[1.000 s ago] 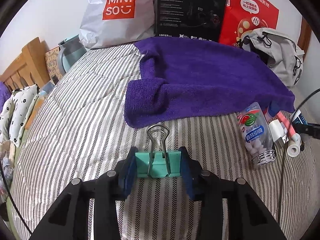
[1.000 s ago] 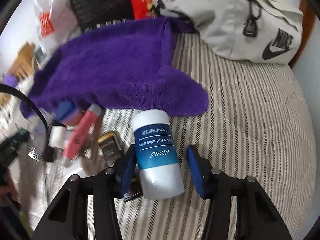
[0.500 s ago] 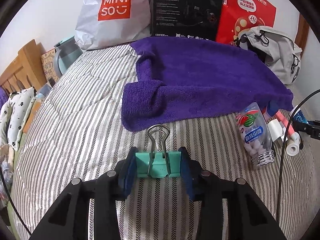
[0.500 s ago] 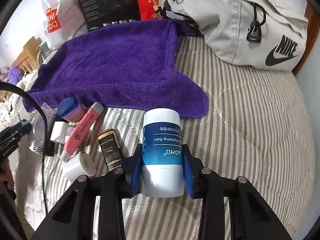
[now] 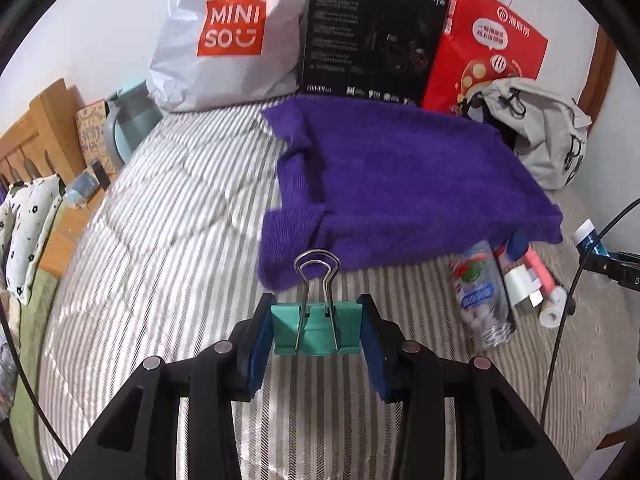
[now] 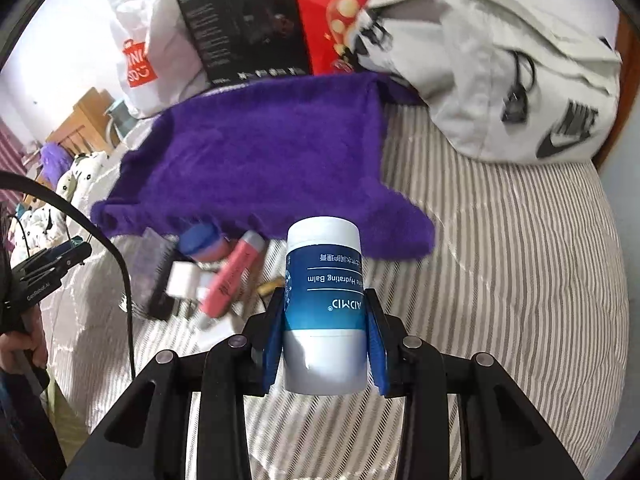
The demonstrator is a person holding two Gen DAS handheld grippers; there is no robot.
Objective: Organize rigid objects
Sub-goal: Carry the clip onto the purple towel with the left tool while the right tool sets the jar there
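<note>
A teal metal binder clip with silver wire handles [image 5: 316, 330] is held between the blue pads of the left hand-held gripper [image 5: 316, 332], its handles pointing forward, above the grey-and-white striped bed cover [image 5: 168, 248]. A white cylindrical balm jar with a blue label [image 6: 324, 304] is clamped by its sides in the right hand-held gripper [image 6: 325, 336], the printing upside down to the camera, and it appears to be lifted clear of the bed. Ahead of both lies a spread purple terry towel [image 5: 400, 184]. At the towel's near edge a loose cluster is left on the bed: a clear plastic bottle of white tablets [image 5: 478, 296], a pink tube [image 6: 232, 276], a small blue-capped jar [image 6: 202, 242] and a white plug-like block [image 6: 184, 280]. The step in hand is judged to be the carrying stage, with both objects already picked up. The next move would call for both objects to be brought over the towel, lowered until they rest on it, apart from one another, and only then released; the jar is best set down on a flat end so that it cannot roll.
</note>
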